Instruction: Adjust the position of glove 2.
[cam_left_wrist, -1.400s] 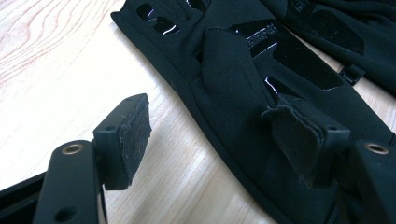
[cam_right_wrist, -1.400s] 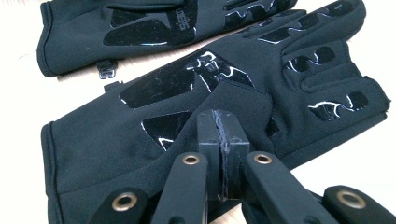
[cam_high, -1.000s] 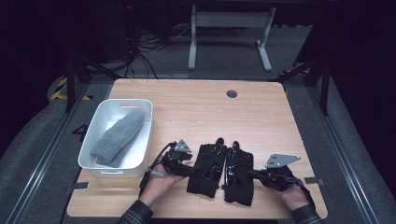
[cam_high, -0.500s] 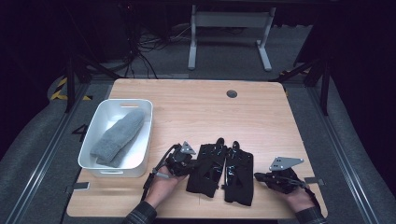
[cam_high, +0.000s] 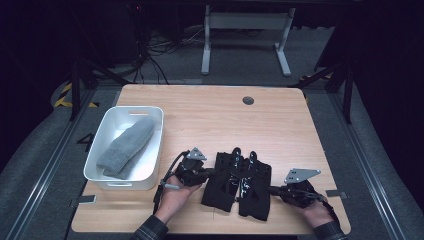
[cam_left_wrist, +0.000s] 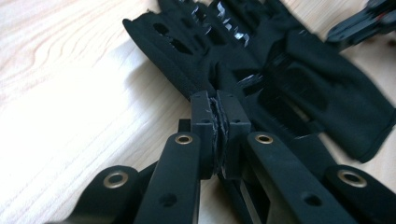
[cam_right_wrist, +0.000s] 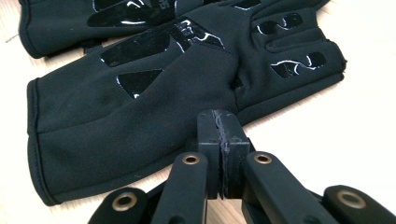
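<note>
Two black gloves (cam_high: 236, 182) are laid side by side, palms up, at the table's (cam_high: 215, 115) near edge, between the claws. The L gripper (cam_high: 209, 173) is set at the pair's 9 o'clock, its jaws just closed and clenched on the left glove's (cam_left_wrist: 224, 70) edge. The R gripper (cam_high: 274, 190) is seen at 3 o'clock, jaws pressed together at the right glove's (cam_right_wrist: 154, 93) thumb-side edge; whether cloth is pinched can't be told. Glossy grip patches are shown on both palms. One white bin (cam_high: 102, 142) w/ one grey sock (cam_high: 125, 147) sits at 9 o'clock.

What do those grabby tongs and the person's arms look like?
The left tongs and right tongs are black, each with two flat arms fastened by brass-coloured rivets. In the high view each carries a grey three-cornered plate on top, and a thin cable trails from the left one. The person's sleeves are dark plaid.
</note>
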